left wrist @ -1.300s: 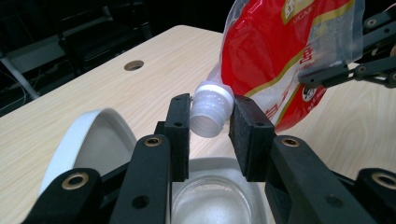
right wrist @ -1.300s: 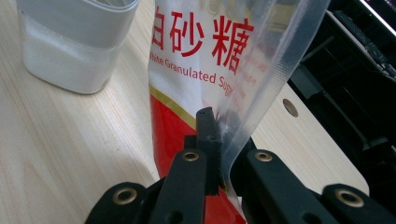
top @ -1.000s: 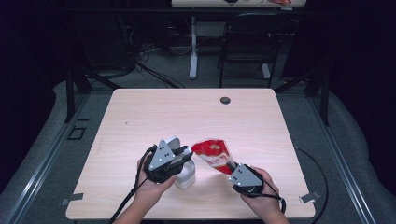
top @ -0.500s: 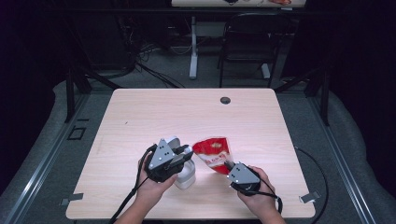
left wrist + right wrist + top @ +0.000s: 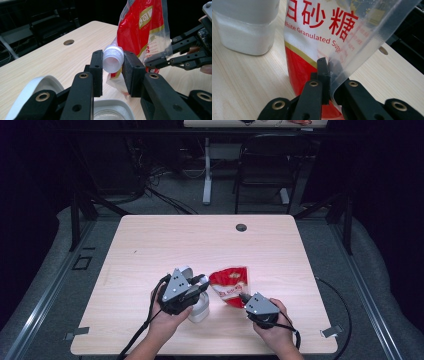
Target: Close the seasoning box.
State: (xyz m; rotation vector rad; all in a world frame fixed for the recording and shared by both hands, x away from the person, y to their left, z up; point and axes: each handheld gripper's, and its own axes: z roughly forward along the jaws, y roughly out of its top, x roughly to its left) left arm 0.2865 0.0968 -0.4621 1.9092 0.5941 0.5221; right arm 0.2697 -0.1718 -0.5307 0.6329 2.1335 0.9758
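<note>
A red and clear bag of white granulated sugar (image 5: pixel 231 282) hangs between both grippers over the table's front middle. My left gripper (image 5: pixel 201 281) is shut on the bag's white round spout (image 5: pixel 113 59), pads pressing on both its sides. Directly beneath stands a white jar (image 5: pixel 200 309) of sugar with its rim (image 5: pixel 110 103) open and its lid (image 5: pixel 37 85) flipped back. My right gripper (image 5: pixel 244 297) is shut on the bag's clear lower edge (image 5: pixel 342 57), seen close up with the jar (image 5: pixel 247 32) at the left. The right gripper's tips (image 5: pixel 150 62) pinch the film.
The light wooden table (image 5: pixel 150 250) has a round cable hole (image 5: pixel 241 227) near its far edge. A dark chair (image 5: pixel 262 165) and a desk leg (image 5: pixel 206 170) stand beyond it. Cables trail from both grippers off the front edge.
The bag has swung a little, its red face turning flatter toward the camera. The right gripper shifted slightly left with the bag's edge. The left gripper stayed over the jar.
</note>
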